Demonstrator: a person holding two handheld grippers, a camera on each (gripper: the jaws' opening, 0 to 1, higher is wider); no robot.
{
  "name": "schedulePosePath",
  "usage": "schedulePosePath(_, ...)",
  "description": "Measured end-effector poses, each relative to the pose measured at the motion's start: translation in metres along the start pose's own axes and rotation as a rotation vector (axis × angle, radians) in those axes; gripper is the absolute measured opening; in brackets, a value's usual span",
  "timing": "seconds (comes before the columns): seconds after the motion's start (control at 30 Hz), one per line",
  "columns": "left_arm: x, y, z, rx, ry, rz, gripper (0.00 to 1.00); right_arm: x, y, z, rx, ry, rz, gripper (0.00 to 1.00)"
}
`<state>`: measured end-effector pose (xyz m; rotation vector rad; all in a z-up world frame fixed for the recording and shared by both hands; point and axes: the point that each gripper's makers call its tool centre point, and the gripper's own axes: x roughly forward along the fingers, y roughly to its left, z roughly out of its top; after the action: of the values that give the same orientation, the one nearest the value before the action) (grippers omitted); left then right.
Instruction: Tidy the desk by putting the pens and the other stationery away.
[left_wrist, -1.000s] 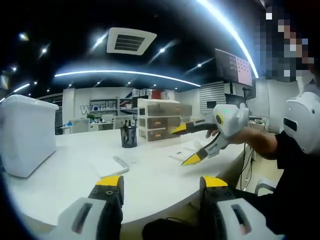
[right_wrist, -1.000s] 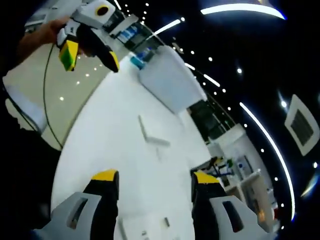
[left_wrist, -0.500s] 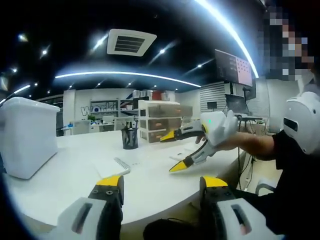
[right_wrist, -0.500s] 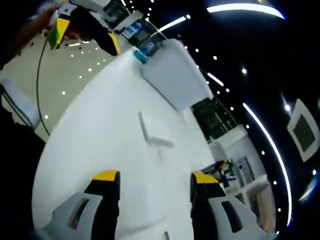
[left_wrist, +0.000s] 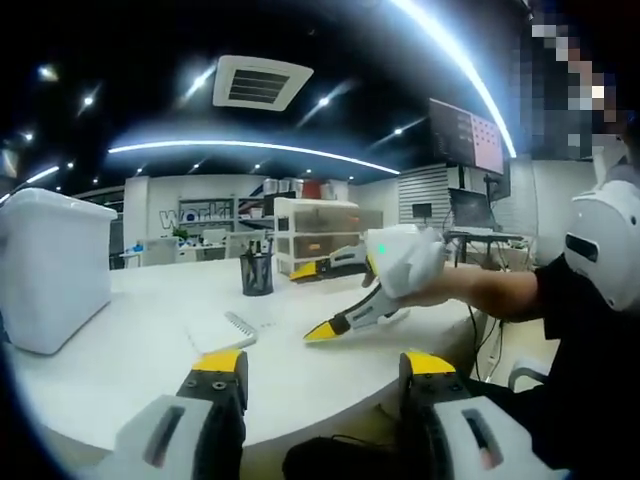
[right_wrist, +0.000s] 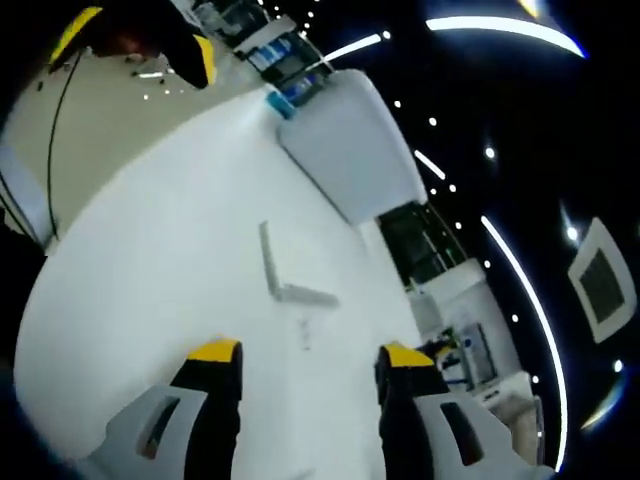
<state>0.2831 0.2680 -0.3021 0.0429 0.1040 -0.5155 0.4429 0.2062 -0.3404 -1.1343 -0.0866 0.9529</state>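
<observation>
The notepad (left_wrist: 222, 328) lies flat on the desk (left_wrist: 120, 370), near the pen cup (left_wrist: 257, 272). We hold our right gripper (left_wrist: 318, 300) over it, jaws apart, likely to grasp it. Our left gripper (left_wrist: 320, 370) waits back, empty, jaws apart.

Probably office: desks (left_wrist: 150, 340), monitor (left_wrist: 467, 135)

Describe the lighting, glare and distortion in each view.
Left gripper view: ceiling light strips bow into arcs from fisheye distortion; the desk is evenly lit; the pen cup is sharp. Right gripper view: strongly rolled; the desk is glaringly bright; the notepad looks washed out.
</observation>
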Motion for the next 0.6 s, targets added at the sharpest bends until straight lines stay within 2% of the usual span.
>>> schedulePosePath(0.6,-0.001,0.003,-0.002,-0.015,-0.003,-0.001,0.61,0.03,-0.004,0.005,-0.042,0.016,-0.006,0.47)
